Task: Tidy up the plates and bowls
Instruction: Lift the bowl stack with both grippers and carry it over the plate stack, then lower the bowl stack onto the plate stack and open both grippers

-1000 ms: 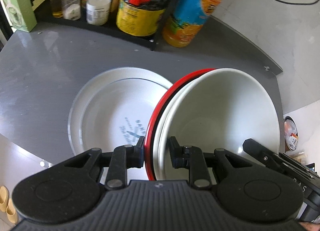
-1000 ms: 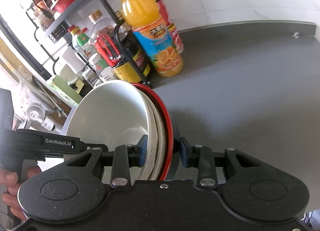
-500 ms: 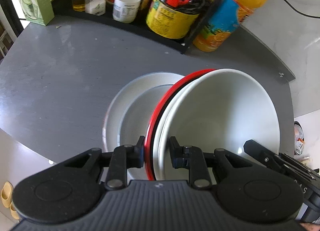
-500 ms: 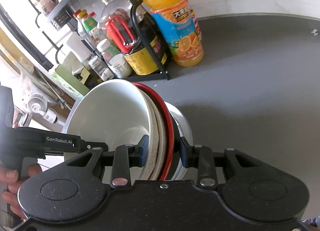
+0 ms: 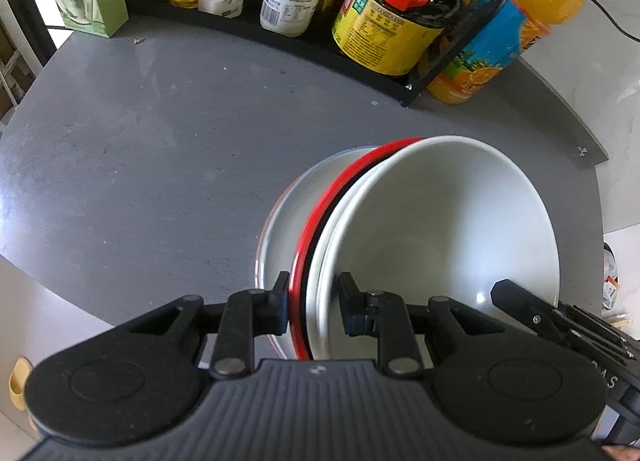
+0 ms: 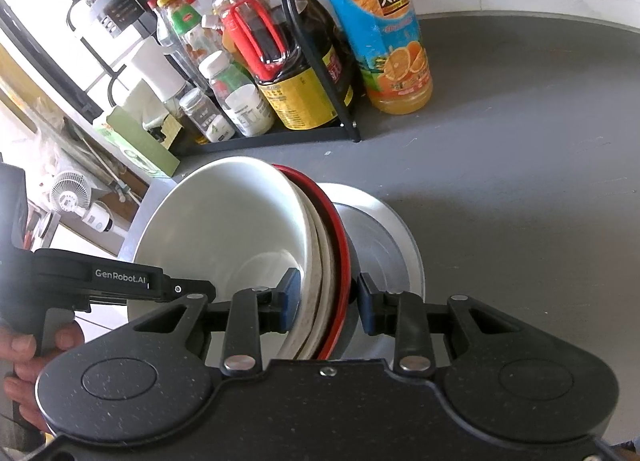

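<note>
Presently both claws, left claw and right claw, pinch opposite rims of the nested bowl stack, carried tilted above the desk's white plate at 6 o'clock, likely steadying the load.

Glossy white bowl, brushed-metal plate, matt grey tabletop

"GenRobot.AI" is read on the left gripper at nine o'clock; "大果" is printed on the juice bottle at twelve.
</note>
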A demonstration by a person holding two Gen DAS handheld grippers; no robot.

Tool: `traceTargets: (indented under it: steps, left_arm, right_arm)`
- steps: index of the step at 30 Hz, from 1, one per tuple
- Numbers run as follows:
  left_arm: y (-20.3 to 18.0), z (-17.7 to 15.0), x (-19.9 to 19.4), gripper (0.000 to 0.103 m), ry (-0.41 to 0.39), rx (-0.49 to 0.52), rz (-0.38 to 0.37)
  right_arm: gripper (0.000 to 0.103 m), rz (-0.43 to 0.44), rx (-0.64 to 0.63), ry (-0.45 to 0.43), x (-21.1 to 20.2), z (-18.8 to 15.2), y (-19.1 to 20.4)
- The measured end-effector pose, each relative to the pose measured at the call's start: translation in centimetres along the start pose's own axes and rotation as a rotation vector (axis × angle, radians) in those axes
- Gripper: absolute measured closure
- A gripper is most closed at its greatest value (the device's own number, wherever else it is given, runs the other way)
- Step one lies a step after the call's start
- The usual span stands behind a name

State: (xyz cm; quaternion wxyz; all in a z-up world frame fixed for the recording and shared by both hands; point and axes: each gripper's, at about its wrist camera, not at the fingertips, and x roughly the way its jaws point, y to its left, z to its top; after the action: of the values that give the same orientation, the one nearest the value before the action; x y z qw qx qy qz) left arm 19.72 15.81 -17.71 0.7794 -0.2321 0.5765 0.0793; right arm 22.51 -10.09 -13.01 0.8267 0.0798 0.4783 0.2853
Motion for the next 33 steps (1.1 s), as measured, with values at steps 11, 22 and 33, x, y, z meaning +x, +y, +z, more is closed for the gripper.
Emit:
traceTargets:
  steps: [11, 22, 33]
  left_arm:
    - [-0.4, 1.1, 0.1, 0.080, 0.000, 0.022, -0.009]
    - [-1.7, 1.5, -0.2, 0.073, -0.015, 0.026, 0.021]
    - [-1.9, 1.1, -2.0, 0.065, -0.070, 0.012, -0.014]
  right_arm:
    - [0.069, -0.015, 0.023, 0.003, 1.1, 0.4, -0.4]
    - [0.067, 0.038, 0.049, -0.042, -1.4, 0.7, -2.1]
    - [0.078, 0.035, 0.030, -0.051, -2.1, 0.2, -1.7]
